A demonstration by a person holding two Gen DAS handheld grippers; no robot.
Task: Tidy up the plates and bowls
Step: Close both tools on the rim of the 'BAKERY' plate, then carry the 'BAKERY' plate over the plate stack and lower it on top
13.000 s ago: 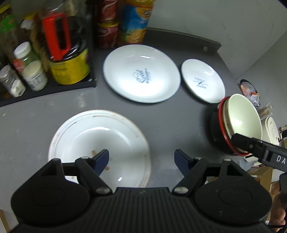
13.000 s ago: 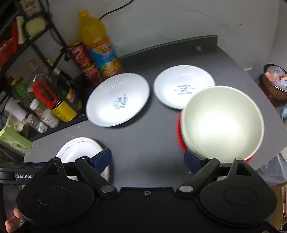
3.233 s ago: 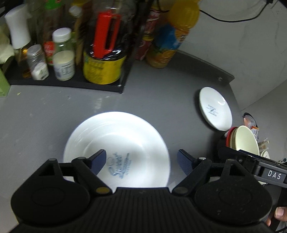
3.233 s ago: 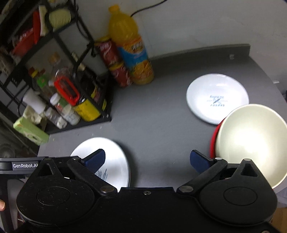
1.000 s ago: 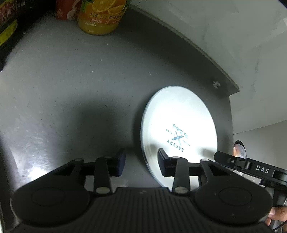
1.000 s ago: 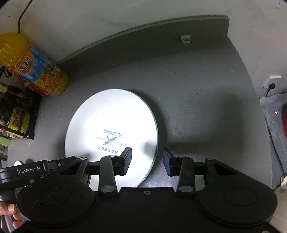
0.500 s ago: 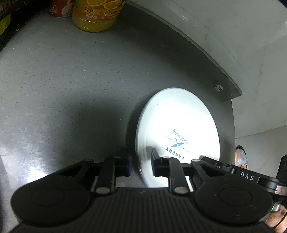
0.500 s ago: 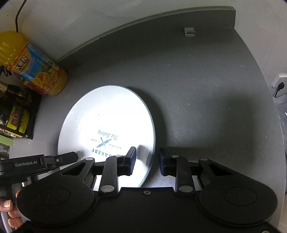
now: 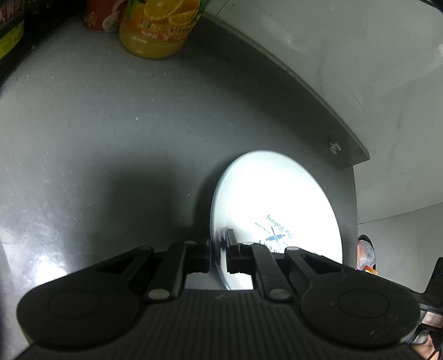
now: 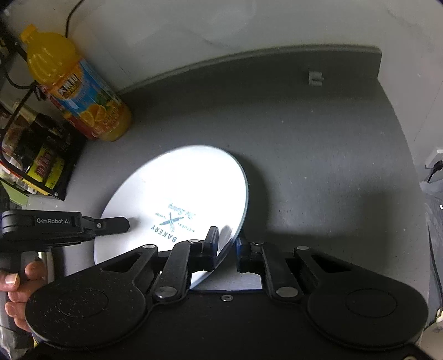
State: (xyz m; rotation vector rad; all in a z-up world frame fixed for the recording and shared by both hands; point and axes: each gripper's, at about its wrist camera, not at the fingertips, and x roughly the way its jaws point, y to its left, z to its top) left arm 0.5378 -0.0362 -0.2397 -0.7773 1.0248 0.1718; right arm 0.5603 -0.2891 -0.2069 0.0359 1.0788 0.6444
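A white plate [image 10: 177, 193] is showing a blue bakery logo with crossed utensils, lying on a speckled dark grey counter [image 10: 318, 155]. Beyond the plate, an orange juice bottle [image 10: 80, 91] is wearing a blue label with orange slices.

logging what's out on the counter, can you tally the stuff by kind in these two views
Round white plate with blue bakery print: 1
Orange juice bottle with blue label: 1
Red can beside the juice bottle: 1
Black wire rack of jars and packets: 1
Black two-finger claw, left and right, both closed on the plate's rim: 2
Total: 6
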